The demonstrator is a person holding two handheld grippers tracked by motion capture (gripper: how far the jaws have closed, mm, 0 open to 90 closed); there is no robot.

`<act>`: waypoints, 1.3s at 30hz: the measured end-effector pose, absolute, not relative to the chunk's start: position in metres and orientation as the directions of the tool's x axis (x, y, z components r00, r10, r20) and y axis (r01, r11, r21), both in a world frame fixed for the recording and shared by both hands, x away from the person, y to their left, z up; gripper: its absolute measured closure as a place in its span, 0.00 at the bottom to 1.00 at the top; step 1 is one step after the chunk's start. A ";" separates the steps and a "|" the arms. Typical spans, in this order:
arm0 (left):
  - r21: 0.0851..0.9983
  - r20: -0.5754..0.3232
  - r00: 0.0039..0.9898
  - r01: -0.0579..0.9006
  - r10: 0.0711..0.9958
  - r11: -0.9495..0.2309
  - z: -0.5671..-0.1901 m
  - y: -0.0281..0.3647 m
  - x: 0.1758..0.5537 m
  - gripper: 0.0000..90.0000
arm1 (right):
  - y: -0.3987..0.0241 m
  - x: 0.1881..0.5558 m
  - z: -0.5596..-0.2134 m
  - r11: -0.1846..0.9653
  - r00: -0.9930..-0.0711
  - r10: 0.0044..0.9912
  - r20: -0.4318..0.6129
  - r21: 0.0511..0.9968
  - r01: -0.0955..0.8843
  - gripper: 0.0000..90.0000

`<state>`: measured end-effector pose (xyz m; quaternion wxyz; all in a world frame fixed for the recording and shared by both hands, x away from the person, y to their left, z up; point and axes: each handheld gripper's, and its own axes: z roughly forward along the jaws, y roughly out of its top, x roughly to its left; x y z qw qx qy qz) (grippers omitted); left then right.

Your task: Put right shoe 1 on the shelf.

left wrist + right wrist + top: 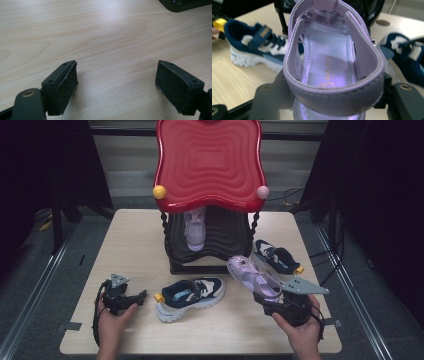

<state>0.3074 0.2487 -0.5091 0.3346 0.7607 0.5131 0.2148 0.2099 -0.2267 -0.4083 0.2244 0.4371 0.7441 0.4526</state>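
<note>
This looks like a staged recording booth or test lab more than a home or shop. A small pale wood-grain tabletop [135, 235] stands alone between dark curtains [385, 180] on both sides, on a grey floor with metal rails [35, 285] running past and loose cables [300, 200] trailing behind. Patches of tape [72, 325] sit at the tabletop's near corners. A toy-like red and black shoe rack [209, 160] with a few children's shoes forms the whole setup. The background is dim, so the back wall is probably plain panelling
</note>
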 end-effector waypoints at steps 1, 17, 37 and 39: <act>0.729 -0.015 0.381 0.637 0.924 -0.251 -0.509 0.249 0.307 0.20 | -0.223 0.211 -0.406 0.205 -0.513 0.856 0.059 0.873 0.443 0.41; 0.729 -0.016 0.381 0.637 0.924 -0.250 -0.509 0.249 0.307 0.20 | -0.188 0.248 -0.396 0.160 -0.382 0.924 0.003 0.905 0.393 0.41; 0.730 -0.017 0.381 0.637 0.924 -0.250 -0.509 0.249 0.307 0.20 | -0.146 0.293 -0.393 0.141 -0.266 0.963 -0.045 0.924 0.355 0.41; 0.729 -0.016 0.382 0.637 0.924 -0.250 -0.509 0.249 0.307 0.20 | -0.143 0.300 -0.393 0.126 -0.254 0.966 -0.036 0.930 0.345 0.41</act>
